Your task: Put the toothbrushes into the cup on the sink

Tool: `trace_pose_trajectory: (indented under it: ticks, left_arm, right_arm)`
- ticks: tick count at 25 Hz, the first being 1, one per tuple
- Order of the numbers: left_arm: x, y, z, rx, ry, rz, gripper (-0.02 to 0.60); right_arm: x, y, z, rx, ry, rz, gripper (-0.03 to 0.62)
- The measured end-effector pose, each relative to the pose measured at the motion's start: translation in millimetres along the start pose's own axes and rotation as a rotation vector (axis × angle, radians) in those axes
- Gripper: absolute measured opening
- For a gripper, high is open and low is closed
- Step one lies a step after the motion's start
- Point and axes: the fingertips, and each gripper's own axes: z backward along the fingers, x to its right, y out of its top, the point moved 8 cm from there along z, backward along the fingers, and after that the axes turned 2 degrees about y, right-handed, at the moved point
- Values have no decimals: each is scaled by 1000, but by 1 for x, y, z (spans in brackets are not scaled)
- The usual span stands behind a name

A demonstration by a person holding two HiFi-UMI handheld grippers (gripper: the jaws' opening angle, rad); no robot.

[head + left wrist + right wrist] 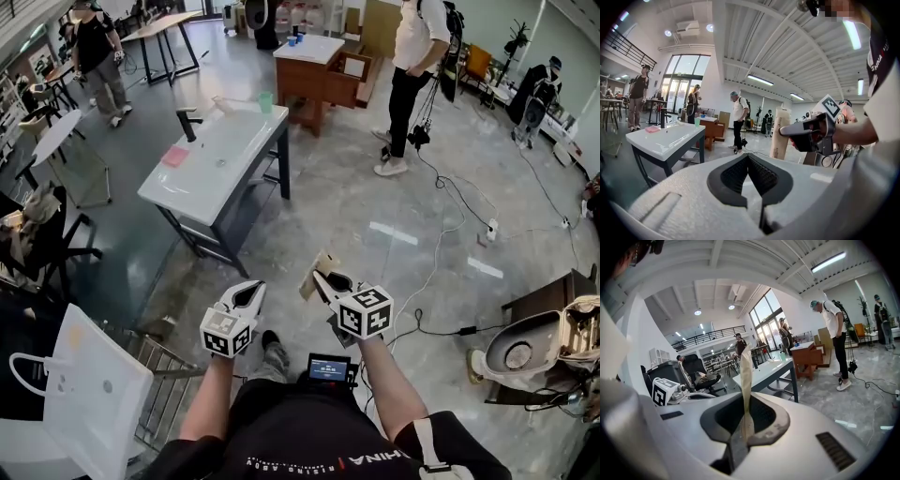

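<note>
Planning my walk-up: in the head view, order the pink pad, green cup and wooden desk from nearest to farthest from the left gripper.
1. Pink pad, left side of the sink.
2. Green cup, at the sink's far end.
3. Wooden desk, beyond the sink.

two tools [248, 296] [330, 281], one packet [309, 281], one cup [265, 101]

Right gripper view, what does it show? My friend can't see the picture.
The right gripper is shut on a thin beige paper packet, seen edge-on. Beyond it stands a white sink table, with a person in a white shirt at right.
</note>
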Motion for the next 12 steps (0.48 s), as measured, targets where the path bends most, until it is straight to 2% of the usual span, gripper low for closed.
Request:
trace_pose_trajectory:
  ticks: [7,12]
  left_arm:
    - [-43,7,-46,5,-49,31,11]
    - [-88,23,-89,14,-87,32,11]
  right_arm:
    - [26,13,-42,-25,-27,-5,35]
    - [53,43,-89,-13,-48,1,35]
